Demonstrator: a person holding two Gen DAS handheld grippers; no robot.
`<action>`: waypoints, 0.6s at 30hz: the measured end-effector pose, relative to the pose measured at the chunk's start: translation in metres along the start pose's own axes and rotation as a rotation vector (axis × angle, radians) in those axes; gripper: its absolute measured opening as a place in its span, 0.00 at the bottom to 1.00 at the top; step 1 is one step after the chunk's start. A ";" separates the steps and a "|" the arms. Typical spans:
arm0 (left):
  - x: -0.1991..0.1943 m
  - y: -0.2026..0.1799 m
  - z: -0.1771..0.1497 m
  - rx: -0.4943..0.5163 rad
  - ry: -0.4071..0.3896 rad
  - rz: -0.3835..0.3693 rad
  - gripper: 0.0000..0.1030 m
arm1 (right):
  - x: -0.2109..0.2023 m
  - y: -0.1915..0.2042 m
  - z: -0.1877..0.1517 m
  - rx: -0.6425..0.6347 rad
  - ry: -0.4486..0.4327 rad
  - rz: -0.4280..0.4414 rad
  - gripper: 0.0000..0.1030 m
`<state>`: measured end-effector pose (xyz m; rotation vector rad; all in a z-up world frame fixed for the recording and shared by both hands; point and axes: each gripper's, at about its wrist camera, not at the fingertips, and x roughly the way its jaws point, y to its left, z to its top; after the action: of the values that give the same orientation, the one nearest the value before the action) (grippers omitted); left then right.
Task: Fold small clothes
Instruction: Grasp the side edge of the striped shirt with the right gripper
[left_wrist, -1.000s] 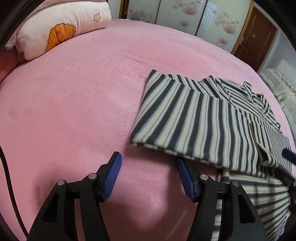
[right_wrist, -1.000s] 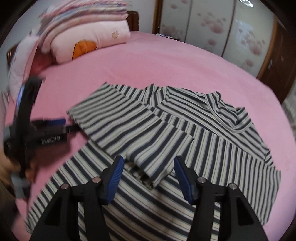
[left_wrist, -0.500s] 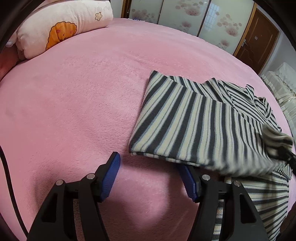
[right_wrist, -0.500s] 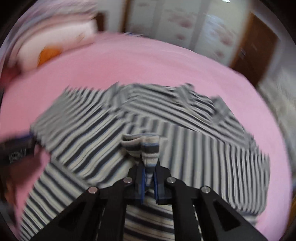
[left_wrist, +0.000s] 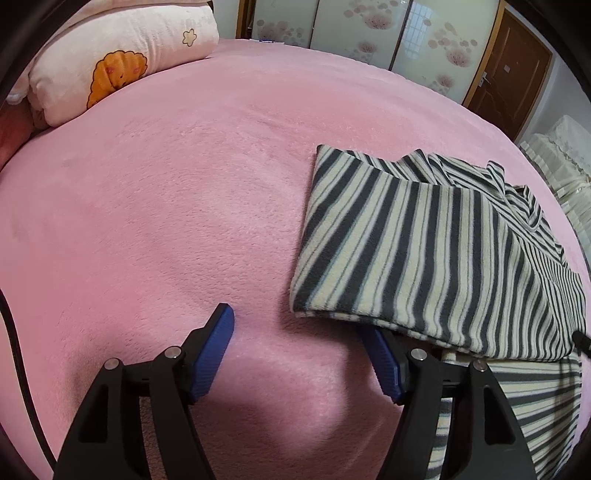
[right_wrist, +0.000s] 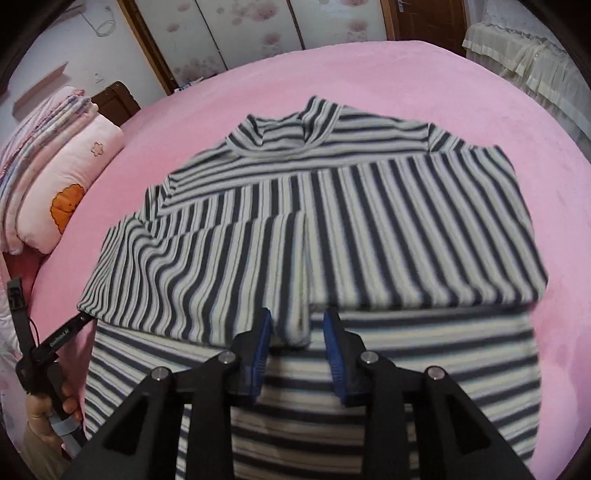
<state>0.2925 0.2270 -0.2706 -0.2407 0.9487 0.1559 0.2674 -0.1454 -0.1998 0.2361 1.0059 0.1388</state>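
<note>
A grey and cream striped shirt (right_wrist: 369, 229) lies on the pink bed, collar at the far side, both sleeves folded across its chest. In the left wrist view the shirt (left_wrist: 424, 251) lies to the right. My left gripper (left_wrist: 299, 350) is open and empty; its right finger sits under the folded sleeve's near edge. My right gripper (right_wrist: 297, 341) is partly open, its blue pads either side of the left sleeve's cuff (right_wrist: 291, 325), which lies loose between them on the shirt body. The left gripper (right_wrist: 48, 343) shows at the shirt's left edge.
The pink bed cover (left_wrist: 166, 203) spreads to the left of the shirt. A pink pillow with an orange print (left_wrist: 118, 70) lies at the bed's far left corner, under folded blankets (right_wrist: 48, 122). Wardrobe doors (left_wrist: 369, 33) and a cream-covered piece of furniture (right_wrist: 524, 62) stand beyond the bed.
The right gripper shut on the sleeve cuff, carried it across the chest, and has now opened and let it go. The left gripper has barely moved.
</note>
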 end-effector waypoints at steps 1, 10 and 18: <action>0.001 -0.001 0.000 0.006 0.001 0.003 0.67 | 0.002 -0.003 0.006 -0.003 0.004 0.013 0.29; 0.005 -0.006 0.004 0.032 0.002 0.012 0.67 | 0.050 -0.023 0.056 0.039 0.098 0.218 0.29; 0.009 -0.008 0.001 0.032 -0.018 0.021 0.67 | 0.082 -0.023 0.069 0.024 0.143 0.309 0.28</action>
<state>0.3007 0.2199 -0.2761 -0.1993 0.9358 0.1618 0.3699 -0.1579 -0.2376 0.4076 1.1086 0.4296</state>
